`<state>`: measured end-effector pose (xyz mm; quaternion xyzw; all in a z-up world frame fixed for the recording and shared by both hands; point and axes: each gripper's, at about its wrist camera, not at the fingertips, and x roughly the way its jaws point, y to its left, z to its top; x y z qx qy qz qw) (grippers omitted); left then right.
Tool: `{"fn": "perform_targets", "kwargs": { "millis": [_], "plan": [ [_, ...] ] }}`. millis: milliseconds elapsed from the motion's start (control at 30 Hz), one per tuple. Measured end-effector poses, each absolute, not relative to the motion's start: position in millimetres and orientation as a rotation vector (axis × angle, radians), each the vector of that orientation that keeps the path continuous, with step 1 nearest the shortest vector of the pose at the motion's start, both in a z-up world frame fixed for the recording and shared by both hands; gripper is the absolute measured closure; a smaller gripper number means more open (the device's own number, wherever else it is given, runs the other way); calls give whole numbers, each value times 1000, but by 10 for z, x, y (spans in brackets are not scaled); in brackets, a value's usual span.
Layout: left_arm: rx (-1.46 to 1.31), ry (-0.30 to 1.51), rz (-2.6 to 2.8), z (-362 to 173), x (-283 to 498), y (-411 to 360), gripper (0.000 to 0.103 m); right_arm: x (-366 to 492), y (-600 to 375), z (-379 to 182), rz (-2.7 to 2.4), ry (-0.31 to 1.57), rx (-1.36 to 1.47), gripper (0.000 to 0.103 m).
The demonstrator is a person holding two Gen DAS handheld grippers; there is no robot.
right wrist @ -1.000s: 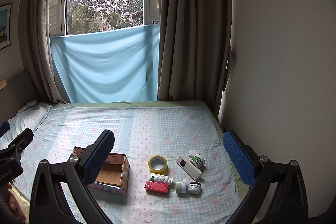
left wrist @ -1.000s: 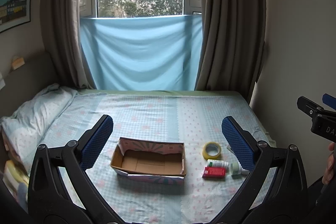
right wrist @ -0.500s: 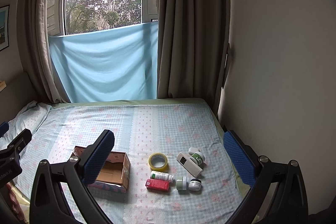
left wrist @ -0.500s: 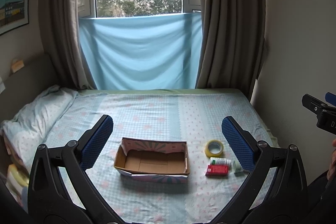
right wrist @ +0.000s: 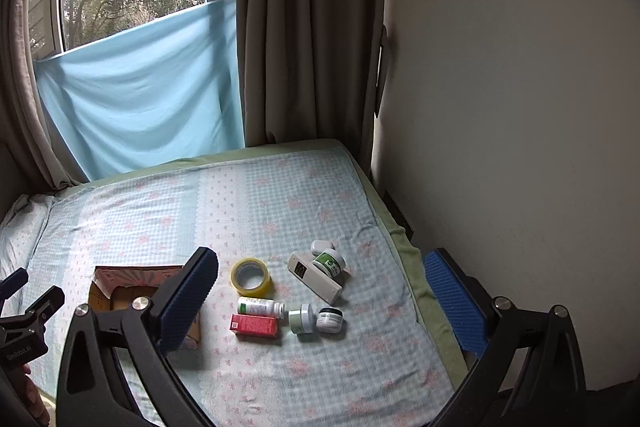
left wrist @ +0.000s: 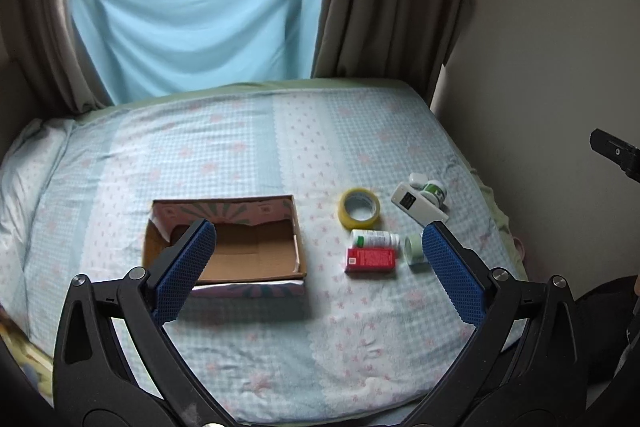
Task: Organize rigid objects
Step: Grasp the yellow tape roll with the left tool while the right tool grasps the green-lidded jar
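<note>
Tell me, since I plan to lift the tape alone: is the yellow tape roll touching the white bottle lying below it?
Apart. The left wrist view shows a strip of sheet between the yellow tape roll and the white bottle.

Both wrist cameras look forward and down along wide-spread fingers from above the bed's (left wrist: 248,155) near edge. The left view centres the box (left wrist: 224,247); the right faces the tape (right wrist: 250,275). Both share these.

Bare bedsheet (left wrist: 248,155) beyond box (left wrist: 224,251)
</note>
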<state>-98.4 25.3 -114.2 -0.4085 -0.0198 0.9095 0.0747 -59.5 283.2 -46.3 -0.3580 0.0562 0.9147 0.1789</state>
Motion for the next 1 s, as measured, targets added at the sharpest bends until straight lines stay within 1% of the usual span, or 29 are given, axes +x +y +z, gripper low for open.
{"fn": "perform_targets", "kwargs": {
  "millis": [267, 400, 600, 733, 867, 1000],
  "plan": [
    [-1519, 8, 2522, -2012, -1543, 794, 1, -1105, 3411, -1112, 2533, 226, -1198, 0],
    [-1660, 30, 2427, -2531, -1813, 1051, 1, -1431, 3690, -1502, 2494, 314, -1296, 0],
    [-1871, 1, 2308, -3337, -2179, 1362, 1, -2036, 4036, -2260, 2428, 420, -1465, 0],
    [-1951, 30, 2229, -3761, -2344, 1568, 1, -2340, 4190, -2791, 2376, 511, -1576, 0],
    [-1993, 139, 2178, -4089, -2476, 1730, 1, -2537, 4273, -3284, 2315, 595, -1643, 0],
    [-1956, 265, 2159, -4230, -2653, 1804, 1, -2641, 4365, -3630, 2254, 710, -1677, 0]
  ]
}}
